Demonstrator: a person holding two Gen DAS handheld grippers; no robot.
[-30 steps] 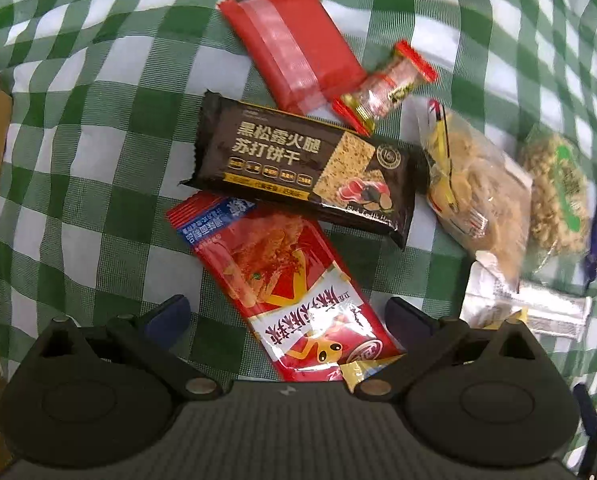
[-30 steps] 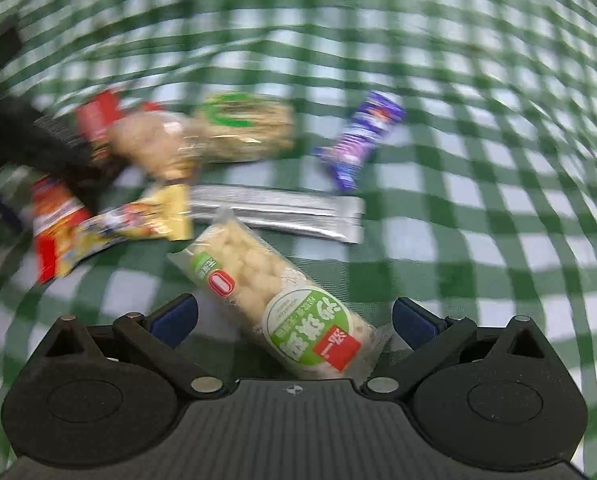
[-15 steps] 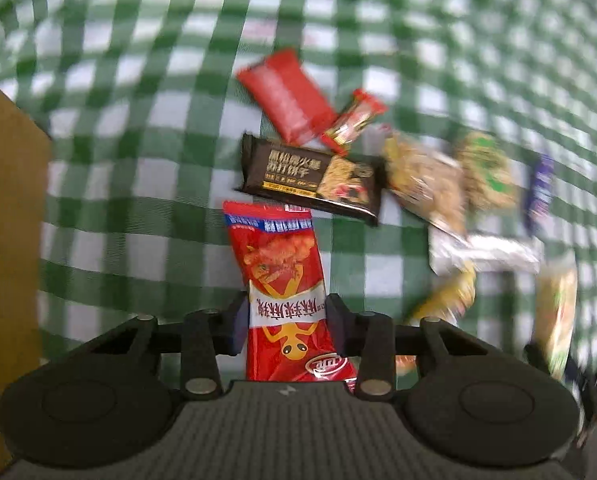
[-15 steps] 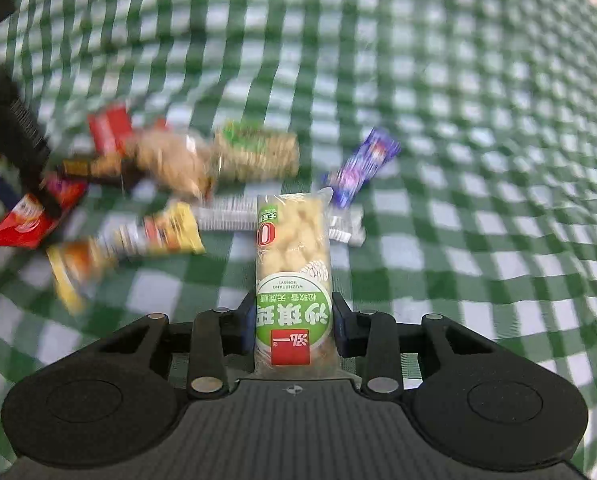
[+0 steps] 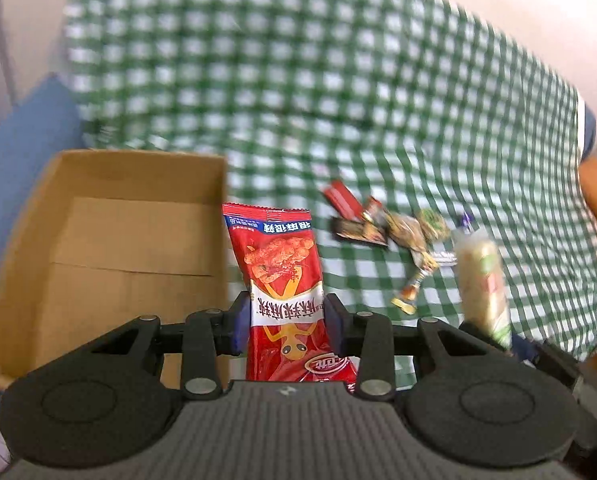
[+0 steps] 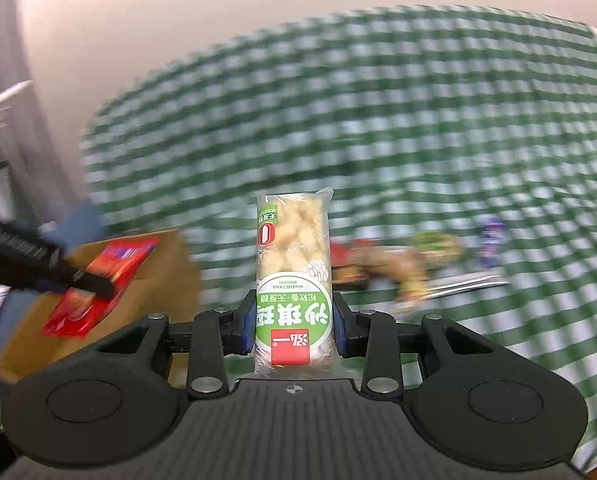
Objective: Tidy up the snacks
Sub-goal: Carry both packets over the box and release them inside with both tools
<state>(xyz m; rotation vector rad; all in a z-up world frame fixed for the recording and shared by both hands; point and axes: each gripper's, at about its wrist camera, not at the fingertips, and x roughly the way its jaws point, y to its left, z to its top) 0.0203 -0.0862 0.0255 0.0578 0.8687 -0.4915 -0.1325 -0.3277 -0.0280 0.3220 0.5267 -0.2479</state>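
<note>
Above the box [image 5: 110,240] at near left, the left hand-held gripper [image 5: 287,322] grips a red packet [image 5: 280,280]. Rightward, the right hand-held gripper [image 6: 294,326] clamps a green-labelled bar [image 6: 294,276] above the checked desk [image 6: 418,140], loose snacks [image 5: 398,232] lying farther right.

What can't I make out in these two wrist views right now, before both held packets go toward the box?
- Cardboard box: near floor hidden by the left gripper body, left wrist view; smeared in the right wrist view.
- Snack pile: motion blur, right wrist view; too small to read in the left.
- Red packet: lower end behind the gripper body.
- Green-labelled packet in the right gripper: bottom end hidden likewise.
</note>
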